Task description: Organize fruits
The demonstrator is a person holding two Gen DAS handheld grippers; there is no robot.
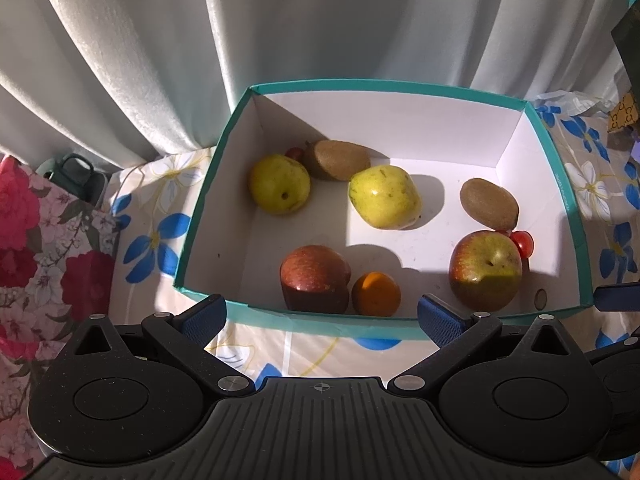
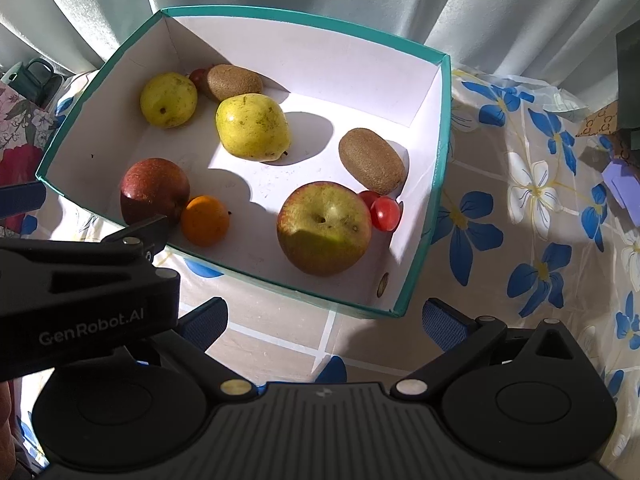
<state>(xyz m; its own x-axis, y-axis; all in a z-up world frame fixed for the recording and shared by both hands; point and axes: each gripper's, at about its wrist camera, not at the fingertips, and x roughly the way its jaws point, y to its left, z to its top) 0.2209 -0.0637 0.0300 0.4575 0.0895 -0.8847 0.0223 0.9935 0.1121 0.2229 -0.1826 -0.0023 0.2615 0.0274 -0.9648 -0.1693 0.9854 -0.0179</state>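
Note:
A teal cardboard box point(image 1: 208, 184) point(image 2: 440, 128) with a white inside stands on the table. It holds two yellow-green pears point(image 1: 384, 196) point(image 2: 252, 126), two kiwis point(image 1: 488, 203) point(image 2: 372, 160), a dark red apple point(image 1: 314, 278) point(image 2: 154, 190), a red-green apple point(image 1: 486, 268) point(image 2: 324, 226), a small orange point(image 1: 376, 294) point(image 2: 205, 220) and cherry tomatoes point(image 1: 523, 242) point(image 2: 385, 213). My left gripper point(image 1: 322, 316) is open just before the box's near wall, with nothing between its fingers. My right gripper point(image 2: 324, 324) is open near the box's front right corner, also holding nothing.
A flowered tablecloth point(image 2: 520, 200) covers the table. Pale curtains point(image 1: 160, 40) hang right behind the box. A green mug-like item point(image 1: 78, 178) sits at the left by a red-flowered fabric point(image 1: 36, 240). Small objects point(image 2: 616, 148) lie at the far right.

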